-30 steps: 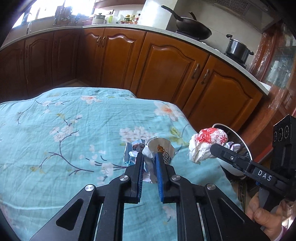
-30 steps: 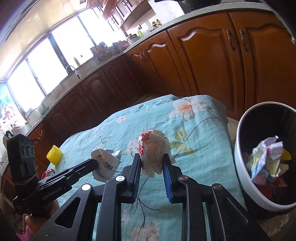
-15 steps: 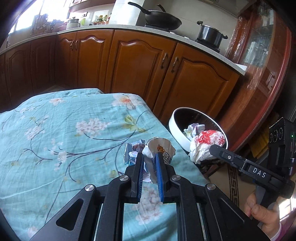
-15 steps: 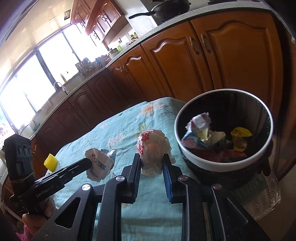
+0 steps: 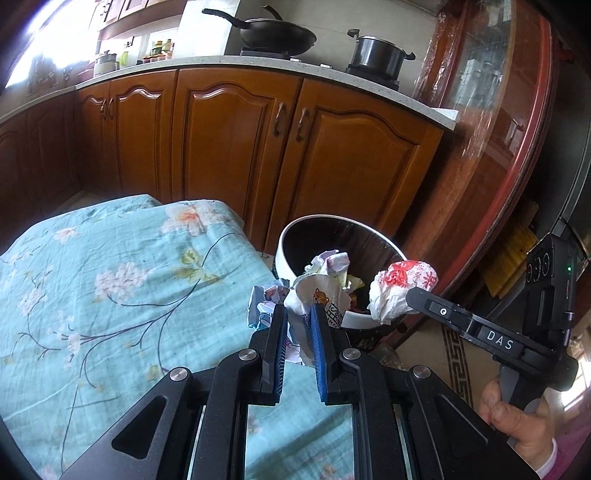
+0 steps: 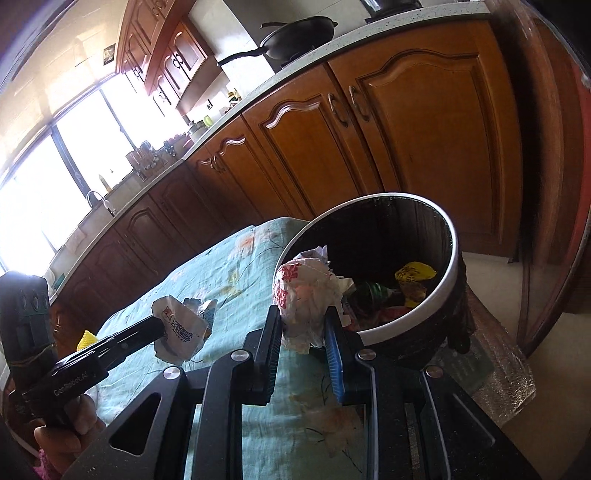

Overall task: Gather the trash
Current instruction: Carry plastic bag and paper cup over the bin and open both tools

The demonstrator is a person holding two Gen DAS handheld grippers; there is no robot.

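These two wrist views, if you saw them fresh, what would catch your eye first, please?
Each hand-held gripper clamps crumpled trash: the right hand-held gripper holds a white wrapper wad with red print at the rim of the round black bin with a white rim, which already holds litter. The left hand-held gripper grips a crushed white paper cup over the edge of the teal floral tablecloth.

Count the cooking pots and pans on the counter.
2: a black wok on the stove, and a lidded steel pot to its right. Others may be hidden.
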